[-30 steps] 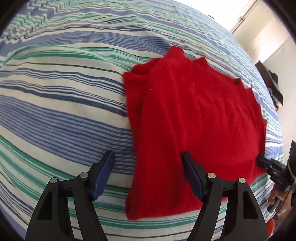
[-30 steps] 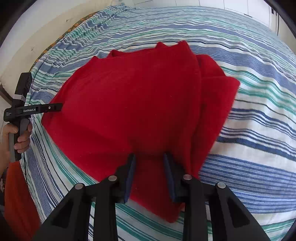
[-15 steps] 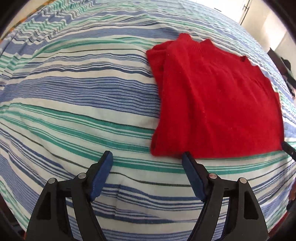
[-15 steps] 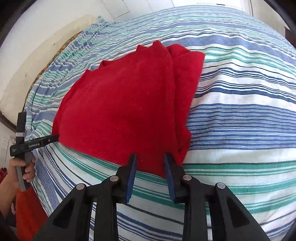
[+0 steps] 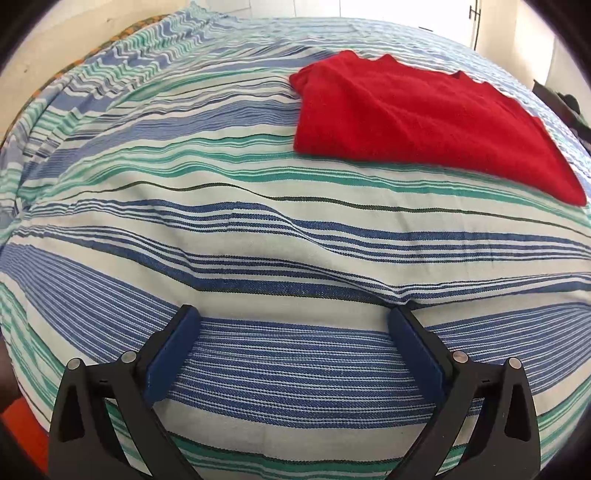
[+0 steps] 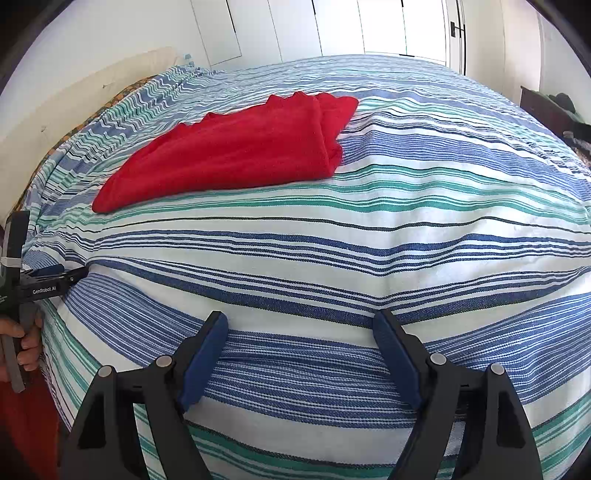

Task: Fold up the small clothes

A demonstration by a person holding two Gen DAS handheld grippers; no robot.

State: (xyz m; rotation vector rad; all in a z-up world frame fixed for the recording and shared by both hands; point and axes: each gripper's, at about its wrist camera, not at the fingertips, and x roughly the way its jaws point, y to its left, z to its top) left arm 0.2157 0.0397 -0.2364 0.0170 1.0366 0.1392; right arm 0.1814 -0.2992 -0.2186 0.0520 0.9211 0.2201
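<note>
A red knitted garment (image 5: 413,114) lies folded flat on the striped bed, at the far right in the left wrist view. It also shows in the right wrist view (image 6: 236,147) at the far left. My left gripper (image 5: 295,314) is open and empty, near the bed's front edge, well short of the garment. My right gripper (image 6: 301,321) is open and empty, also back near the front edge. The left gripper also shows from the side in the right wrist view (image 6: 55,277), held by a hand at the bed's left corner.
The bed has a blue, green and white striped cover (image 6: 406,221), slightly wrinkled. White wall and closet doors (image 6: 295,26) stand behind it. Dark furniture (image 6: 554,107) sits at the far right. Something orange-red (image 6: 26,424) is below the bed's left corner.
Both grippers have pulled back from the red garment toward the bed's front edge. The right gripper was nearly shut at the garment's edge and has opened. The garment stays lying folded.
</note>
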